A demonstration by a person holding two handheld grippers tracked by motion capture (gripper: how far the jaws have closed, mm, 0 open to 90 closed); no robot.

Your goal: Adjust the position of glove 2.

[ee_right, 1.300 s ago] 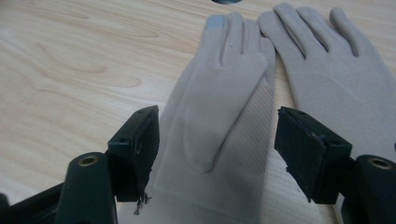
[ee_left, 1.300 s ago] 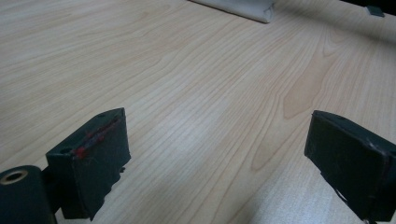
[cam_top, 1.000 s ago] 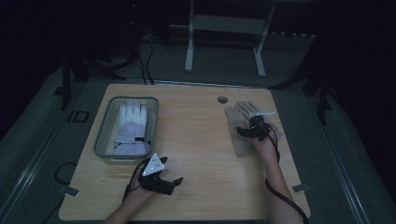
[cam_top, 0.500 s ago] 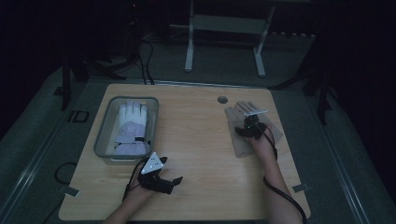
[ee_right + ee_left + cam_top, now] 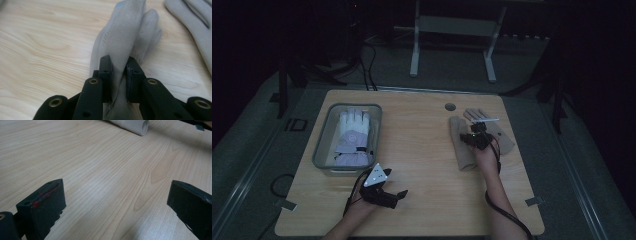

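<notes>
Here, my left gripper idles with fingers wide over bare tabletop beside the bin, while my right gripper pinches the beige glove, its length running away from me, far right.

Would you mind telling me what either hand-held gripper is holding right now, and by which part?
The right hand-held gripper pinches a raised fold of a beige glove; which part of the glove cannot be told. The left hand-held gripper is open over bare table, holding nothing.
</notes>
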